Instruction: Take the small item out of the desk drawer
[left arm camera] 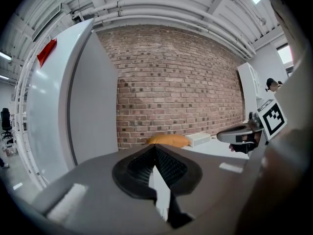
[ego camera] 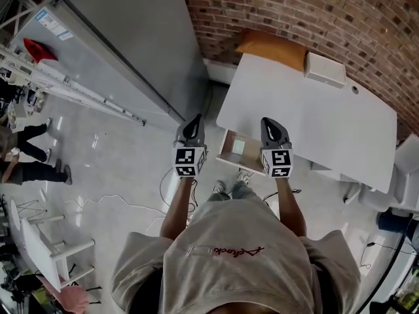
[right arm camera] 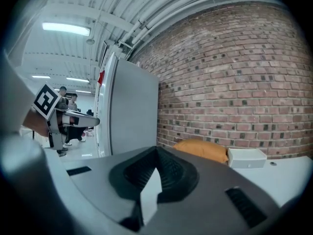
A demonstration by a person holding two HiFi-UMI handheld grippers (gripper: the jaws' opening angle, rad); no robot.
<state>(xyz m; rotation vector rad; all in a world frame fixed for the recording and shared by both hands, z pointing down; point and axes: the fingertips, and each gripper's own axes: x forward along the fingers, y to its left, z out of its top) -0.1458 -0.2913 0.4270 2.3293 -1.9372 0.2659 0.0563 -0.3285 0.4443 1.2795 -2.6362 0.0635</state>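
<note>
Drawer (ego camera: 226, 152) stands open, small pale item (ego camera: 238, 146) inside.

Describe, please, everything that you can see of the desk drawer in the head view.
The drawer stands pulled out from the near edge of the white desk, open at the top. Its side walls look like light brown wood, its floor pale. A small pale square item lies inside. In the head view the right gripper overlaps its right end; whether they touch cannot be told.

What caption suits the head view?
Left gripper and right gripper, both shut, near the open drawer of a white desk.
</note>
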